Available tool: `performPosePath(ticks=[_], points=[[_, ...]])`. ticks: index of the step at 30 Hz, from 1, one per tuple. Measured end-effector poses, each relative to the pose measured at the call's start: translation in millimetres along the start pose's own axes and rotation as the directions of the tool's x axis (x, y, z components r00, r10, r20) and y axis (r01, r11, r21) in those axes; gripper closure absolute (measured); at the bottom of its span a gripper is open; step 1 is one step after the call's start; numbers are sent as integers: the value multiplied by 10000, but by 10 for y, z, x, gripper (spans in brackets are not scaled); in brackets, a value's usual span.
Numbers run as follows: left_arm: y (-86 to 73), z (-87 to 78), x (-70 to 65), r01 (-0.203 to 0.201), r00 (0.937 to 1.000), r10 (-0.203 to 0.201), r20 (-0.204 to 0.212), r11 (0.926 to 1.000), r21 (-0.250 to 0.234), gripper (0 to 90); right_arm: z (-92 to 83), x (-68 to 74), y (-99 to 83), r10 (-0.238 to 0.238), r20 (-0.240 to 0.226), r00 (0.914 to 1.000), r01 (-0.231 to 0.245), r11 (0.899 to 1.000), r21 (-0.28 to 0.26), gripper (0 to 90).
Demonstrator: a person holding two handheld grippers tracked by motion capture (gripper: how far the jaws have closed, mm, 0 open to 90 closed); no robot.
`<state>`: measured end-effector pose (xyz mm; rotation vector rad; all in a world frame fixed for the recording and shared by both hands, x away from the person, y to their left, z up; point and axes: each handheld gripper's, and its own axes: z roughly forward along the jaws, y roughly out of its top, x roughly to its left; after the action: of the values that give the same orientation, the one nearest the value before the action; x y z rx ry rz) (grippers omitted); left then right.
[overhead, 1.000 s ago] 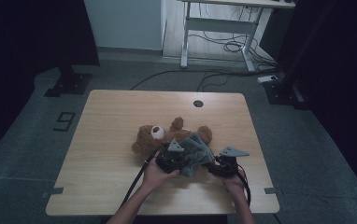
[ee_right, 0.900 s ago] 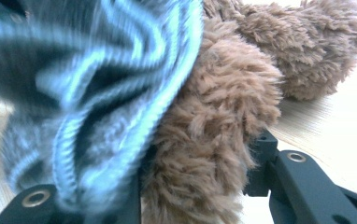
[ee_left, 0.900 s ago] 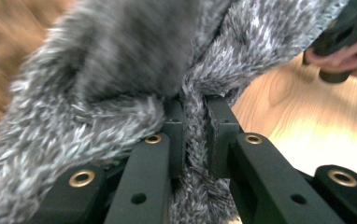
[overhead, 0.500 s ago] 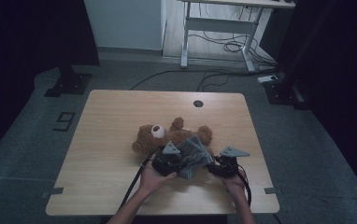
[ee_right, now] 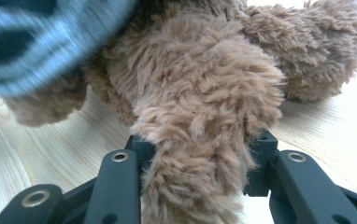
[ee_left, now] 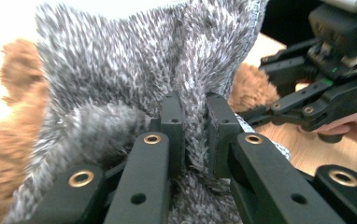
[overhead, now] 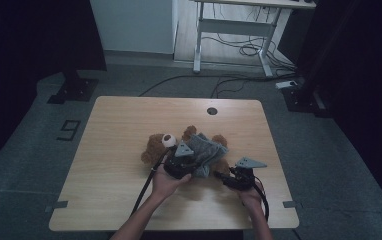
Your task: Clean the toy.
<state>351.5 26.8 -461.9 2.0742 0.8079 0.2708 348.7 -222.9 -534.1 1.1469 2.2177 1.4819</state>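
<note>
We see a brown bear (overhead: 155, 150) lying on the table (overhead: 114, 130), just right of its centre, with its head toward 9 o'clock in the high view. A grey cloth (overhead: 206, 150) covers its body.

Left gripper (overhead: 180, 162): at 6 o'clock of the bear's body, held in the left hand (overhead: 166, 182). In the left gripper view its jaws are clenched on a fold of the cloth (ee_left: 134, 84), which rises between them toward 12 o'clock. Brown fur (ee_left: 251, 88) shows at 2 o'clock of the fold, and the right gripper (ee_left: 326, 74) sits at 3 o'clock.

Right gripper (overhead: 224, 177): at 4 o'clock of the bear, held in the right hand (overhead: 251, 195), apart from the left gripper. In the right gripper view its jaws are grasping a furry limb (ee_right: 200, 140) of the bear, which fills the gap between them. The cloth edge (ee_right: 41, 42) appears blurred at 10 o'clock.
</note>
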Motion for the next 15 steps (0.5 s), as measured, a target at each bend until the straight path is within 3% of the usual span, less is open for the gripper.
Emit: performPosePath(ticks=[8, 15], points=[[-139, -30, 86, 265, 9995, -267, 185, 9996, 97, 797, -5, -3, -12, -98, -65, 9999, 98, 10000, 9, 590], [-353, -105, 139, 445, 9987, -450, 236, 9987, 230, 796, -16, -12, -16, -105, -132, 9999, 106, 9999, 67, 595]])
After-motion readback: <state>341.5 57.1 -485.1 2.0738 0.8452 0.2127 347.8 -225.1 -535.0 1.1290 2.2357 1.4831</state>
